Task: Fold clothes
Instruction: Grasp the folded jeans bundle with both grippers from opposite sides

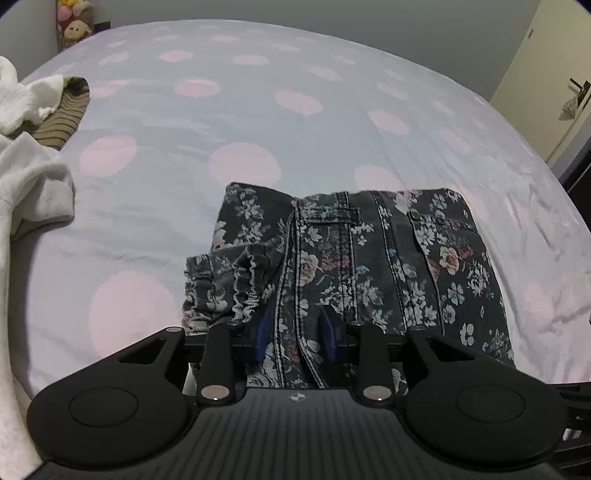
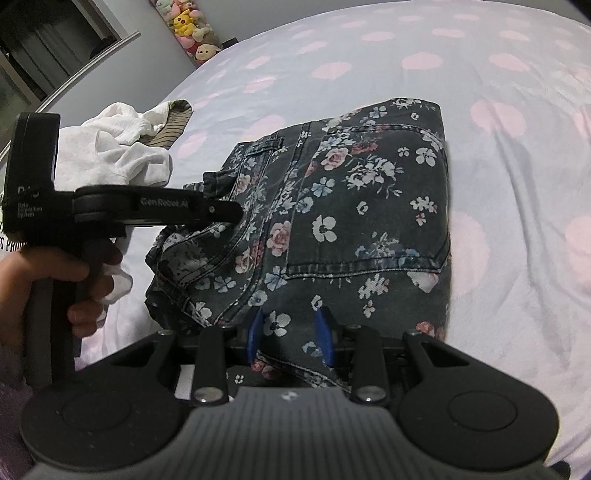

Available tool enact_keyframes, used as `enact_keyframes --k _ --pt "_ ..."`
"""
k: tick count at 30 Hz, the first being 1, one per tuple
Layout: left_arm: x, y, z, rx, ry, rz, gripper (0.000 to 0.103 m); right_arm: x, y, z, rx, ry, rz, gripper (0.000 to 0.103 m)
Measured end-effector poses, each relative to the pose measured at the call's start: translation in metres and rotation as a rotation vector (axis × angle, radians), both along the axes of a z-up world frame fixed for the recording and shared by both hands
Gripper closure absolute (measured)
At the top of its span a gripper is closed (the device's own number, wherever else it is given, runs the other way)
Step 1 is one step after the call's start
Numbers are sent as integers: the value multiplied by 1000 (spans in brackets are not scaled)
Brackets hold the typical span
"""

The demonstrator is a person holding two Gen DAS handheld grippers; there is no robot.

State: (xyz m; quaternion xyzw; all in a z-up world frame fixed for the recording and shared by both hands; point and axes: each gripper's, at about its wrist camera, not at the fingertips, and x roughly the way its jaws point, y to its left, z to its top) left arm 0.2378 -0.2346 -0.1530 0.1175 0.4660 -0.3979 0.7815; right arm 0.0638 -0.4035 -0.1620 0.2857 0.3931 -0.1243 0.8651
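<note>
Dark floral denim pants (image 1: 369,266) lie folded in a compact block on the bed, back pocket up; they also show in the right wrist view (image 2: 351,206). My left gripper (image 1: 295,332) has its blue pads on either side of a thick fold of the near edge, closed on it. My right gripper (image 2: 290,332) likewise clamps the near edge of the pants between its blue pads. The left gripper's body shows from the side in the right wrist view (image 2: 155,210), held by a hand.
The bed sheet (image 1: 258,122) is pale lilac with pink dots. A pile of white clothes (image 1: 26,166) and a striped garment (image 1: 62,118) lies at the left. Plush toys (image 2: 188,26) sit by the wall. A door (image 1: 546,74) stands at the right.
</note>
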Motion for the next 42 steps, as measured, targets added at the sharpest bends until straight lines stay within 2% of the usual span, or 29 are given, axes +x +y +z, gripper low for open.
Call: enact_keyframes --k 4,9,11,13,17,20,26,30,33,36,37,39,42 --pt "-5 -7 -8 30 -30 -36 69 -1 -2 0 12 -5 -5 68" --pt "3 -6 -9 4 34 -2 70 -5 -3 1 14 -4 -5 67" --pt "3 -7 -8 -8 54 9 75 -6 -3 0 19 -7 -9 67" --pt "1 -5 -7 -25 58 8 85 -6 -3 0 21 -7 -12 67" --pt "-1 0 -4 -62 60 23 91 -8 0 3 7 -1 -12 67" --pt "-5 4 9 -104 36 29 92 -16 -2 7 8 -11 -36 66" --pt "-22 15 55 -193 -42 -11 93 -39 -11 20 1 -57 -123 63" --pt "-23 25 75 -210 -67 -17 93 -53 -16 31 0 -107 -170 62" --pt "-9 36 68 -179 -60 21 93 -58 -19 37 -2 -128 -185 60" --pt "8 41 43 -128 -2 44 93 -56 -19 36 -1 -121 -181 59" --pt "11 42 36 -98 -17 60 103 -55 -20 34 1 -115 -181 59" --pt "18 44 22 -56 -24 87 103 -52 -22 32 -2 -102 -182 59" --pt "26 48 11 -76 28 109 103 -46 -24 30 -19 -86 -182 59"
